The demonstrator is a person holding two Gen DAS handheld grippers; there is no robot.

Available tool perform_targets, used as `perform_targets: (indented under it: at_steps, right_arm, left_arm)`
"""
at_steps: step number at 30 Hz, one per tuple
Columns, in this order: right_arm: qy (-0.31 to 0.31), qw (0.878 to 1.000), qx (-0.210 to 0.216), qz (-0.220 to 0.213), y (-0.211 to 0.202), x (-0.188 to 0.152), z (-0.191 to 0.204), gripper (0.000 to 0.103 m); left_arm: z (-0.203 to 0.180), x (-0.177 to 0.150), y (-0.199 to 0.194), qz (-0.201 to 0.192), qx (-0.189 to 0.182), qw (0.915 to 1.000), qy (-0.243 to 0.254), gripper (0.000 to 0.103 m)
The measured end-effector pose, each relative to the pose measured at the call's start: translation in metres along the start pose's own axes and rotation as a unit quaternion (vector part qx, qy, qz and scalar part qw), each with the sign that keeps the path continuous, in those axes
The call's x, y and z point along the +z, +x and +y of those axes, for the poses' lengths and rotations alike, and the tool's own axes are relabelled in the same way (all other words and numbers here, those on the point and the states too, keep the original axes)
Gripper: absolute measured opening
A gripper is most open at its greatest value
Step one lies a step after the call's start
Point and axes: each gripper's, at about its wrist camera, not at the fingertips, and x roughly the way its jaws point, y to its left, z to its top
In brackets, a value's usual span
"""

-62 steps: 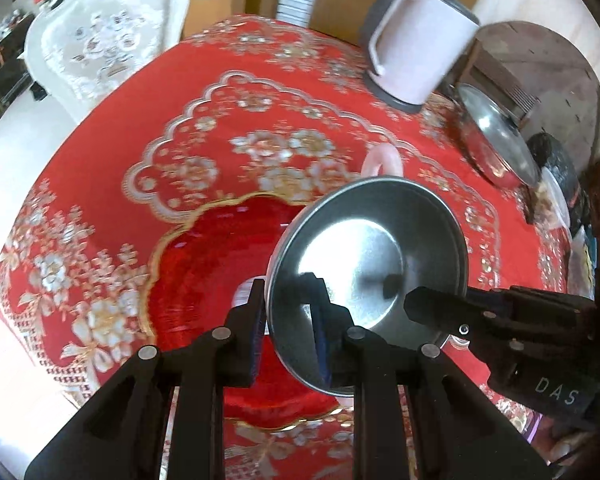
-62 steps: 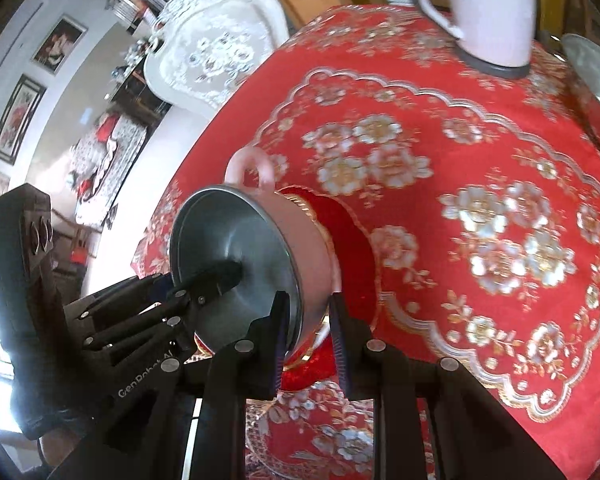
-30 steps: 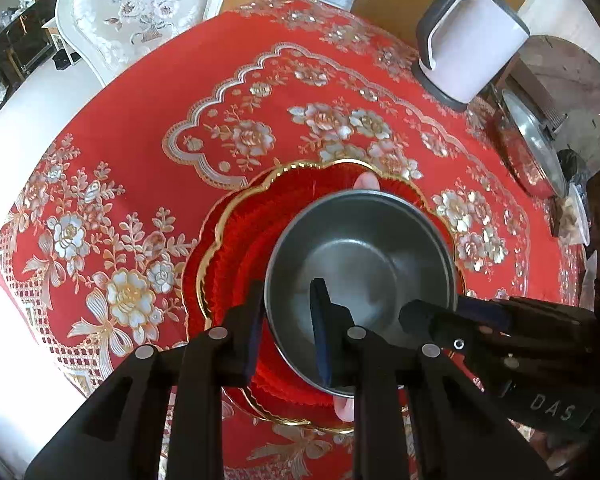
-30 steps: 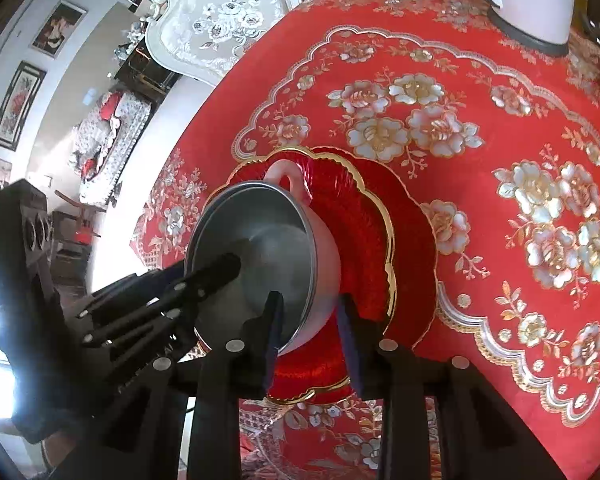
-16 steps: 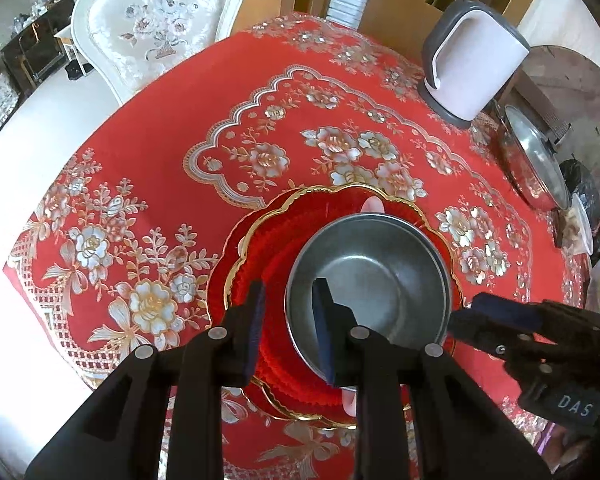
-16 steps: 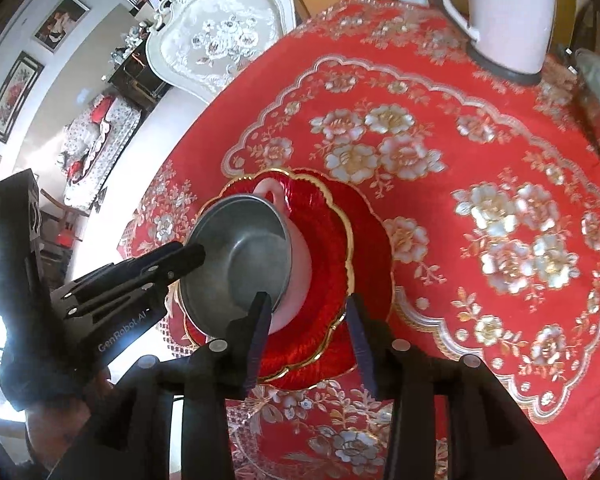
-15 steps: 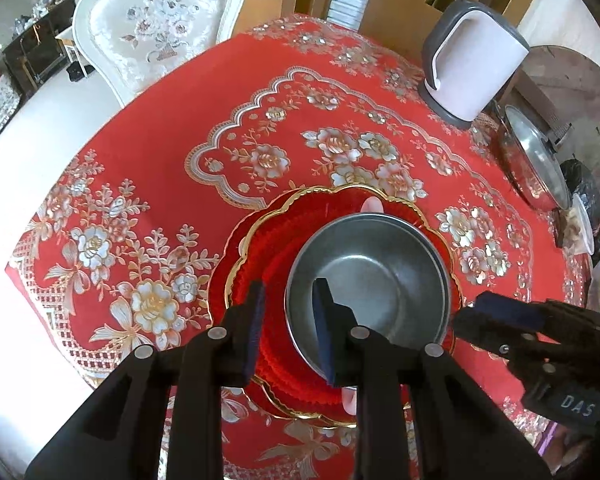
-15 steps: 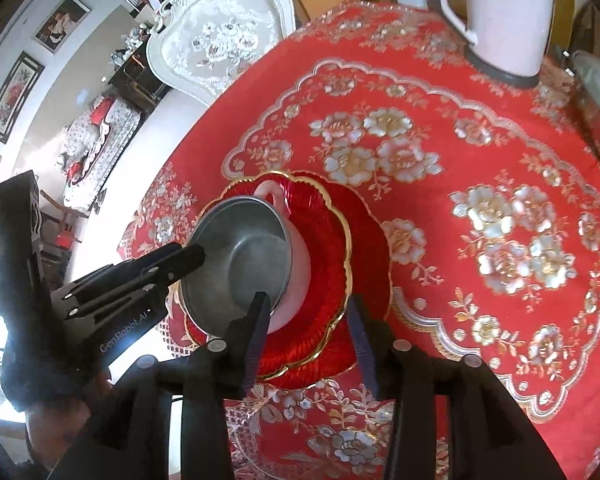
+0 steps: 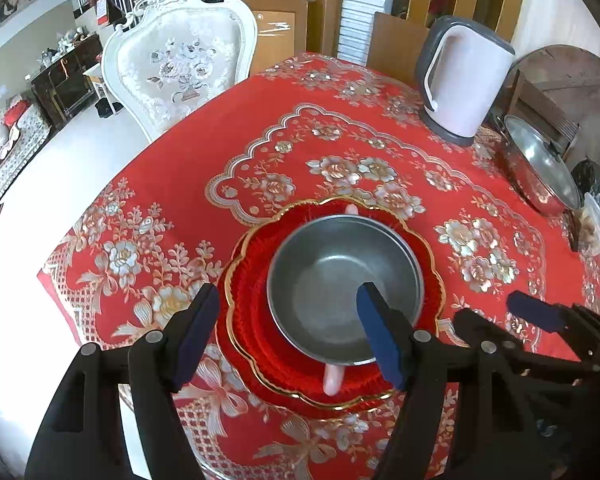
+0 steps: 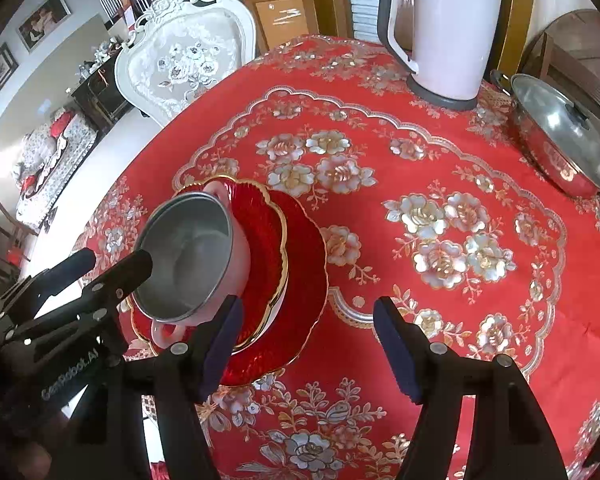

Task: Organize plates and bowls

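A steel-lined pink bowl (image 9: 340, 284) with two small pink handles rests upright on a stack of red gold-rimmed plates (image 9: 252, 304) on the red flowered tablecloth. In the right wrist view the bowl (image 10: 188, 256) sits at the left on those plates (image 10: 300, 280). My left gripper (image 9: 288, 340) hangs open above the bowl's near rim, holding nothing. My right gripper (image 10: 306, 344) is open too, above the cloth just right of the plates, with its left pad over the plate edge. Each gripper shows in the other's view: the right gripper (image 9: 528, 312) and the left gripper (image 10: 112, 264).
A pale kettle (image 9: 460, 80) stands at the table's far side, with a lidded steel pot (image 9: 540, 168) to its right. A white ornate chair (image 9: 180, 68) is beyond the far left edge. The table's left edge (image 9: 60, 248) drops to a white floor.
Both grippers have let go of the bowl, opened wide and pulled back upward. The bowl now sits level on the red plates.
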Motion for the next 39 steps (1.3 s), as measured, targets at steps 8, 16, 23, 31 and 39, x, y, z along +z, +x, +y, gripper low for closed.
perform_targets:
  at_steps: [8,16,23,31,39]
  right_arm:
    - [-0.009,1.0,-0.014,-0.015,-0.005,-0.004,0.009,0.074]
    - [-0.013,1.0,-0.014,-0.018,-0.007,-0.005,0.014,0.075]
    - [-0.009,1.0,-0.016,-0.018,-0.007,-0.006,0.013,0.075]
    - [-0.007,1.0,-0.013,-0.014,-0.004,-0.008,0.014,0.075]
    - [-0.007,1.0,-0.01,-0.013,-0.002,-0.009,0.014,0.075]
  left_arm:
    - [0.008,-0.011,-0.009,-0.014,0.013,0.9994,-0.029,0.071]
    - [0.013,-0.013,-0.011,-0.016,0.025,0.999,-0.035,0.072]
    - [0.011,-0.013,-0.01,-0.011,0.028,0.9992,-0.025,0.072]
    - [0.01,-0.014,-0.009,-0.007,0.037,0.9992,-0.015,0.072]
    - [0.009,-0.02,-0.006,-0.001,0.045,0.999,0.005,0.076]
